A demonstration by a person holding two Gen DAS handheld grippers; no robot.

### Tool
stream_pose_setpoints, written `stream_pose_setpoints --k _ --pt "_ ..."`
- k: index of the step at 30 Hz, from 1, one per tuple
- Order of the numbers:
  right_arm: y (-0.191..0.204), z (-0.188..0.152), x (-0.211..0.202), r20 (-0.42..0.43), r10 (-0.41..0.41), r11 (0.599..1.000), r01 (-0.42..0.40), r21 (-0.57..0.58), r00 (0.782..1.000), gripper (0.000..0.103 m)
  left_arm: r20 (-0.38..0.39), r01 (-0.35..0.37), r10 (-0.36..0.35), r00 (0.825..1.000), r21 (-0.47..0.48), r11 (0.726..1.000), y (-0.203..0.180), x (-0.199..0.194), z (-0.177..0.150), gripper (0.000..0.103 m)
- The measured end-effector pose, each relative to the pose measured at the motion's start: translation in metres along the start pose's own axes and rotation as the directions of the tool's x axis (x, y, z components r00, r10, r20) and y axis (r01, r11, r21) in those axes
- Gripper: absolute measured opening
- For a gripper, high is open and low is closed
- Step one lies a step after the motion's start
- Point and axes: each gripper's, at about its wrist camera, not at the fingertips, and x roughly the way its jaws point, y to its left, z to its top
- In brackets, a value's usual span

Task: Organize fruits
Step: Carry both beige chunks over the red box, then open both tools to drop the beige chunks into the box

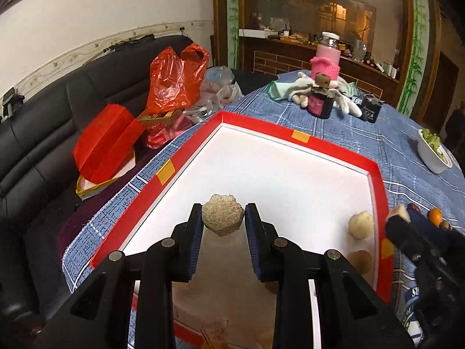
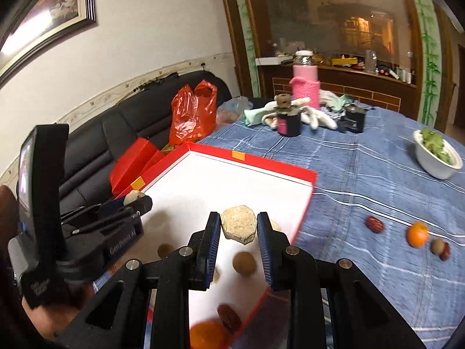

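My left gripper is shut on a tan hexagonal cake and holds it above the red-rimmed white tray. My right gripper is shut on another tan hexagonal cake above the same tray. In the tray lie a pale round fruit, a brown longan, a red date and an orange. On the blue cloth right of the tray lie a red date, an orange and a longan. The left gripper shows in the right wrist view.
A white bowl of greens stands at the table's right. A dark jar, a pink-sleeved bottle, white gloves and a black box sit at the back. A red bag and red boxes lie on the black sofa at left.
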Motion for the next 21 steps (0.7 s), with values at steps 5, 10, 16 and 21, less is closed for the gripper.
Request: stream_pose_setpoints --k 5,10,16,21 --pt "0.002 -0.005 0.024 -0.053 0.005 1.0 -0.005 0.002 0.999 0.026 -0.031 -0.019 0.018 0.999 -0.015 1.0 0.006 0.012 0.002 0.027" --pt "0.003 -0.006 0.036 -0.069 0.009 1.0 -0.009 0.005 0.998 0.026 -0.039 -0.026 0.025 0.999 -0.017 1.0 0.008 0.016 0.004 0.027" --pt "0.001 -0.003 0.039 -0.065 0.009 1.0 -0.007 0.019 0.998 0.026 -0.041 -0.031 0.031 0.999 -0.015 0.999 0.006 0.017 0.007 0.027" --pt "0.003 -0.001 0.045 -0.078 0.011 1.0 -0.01 0.014 0.997 0.026 -0.047 -0.036 0.036 0.998 -0.011 0.999 0.004 0.021 0.012 0.027"
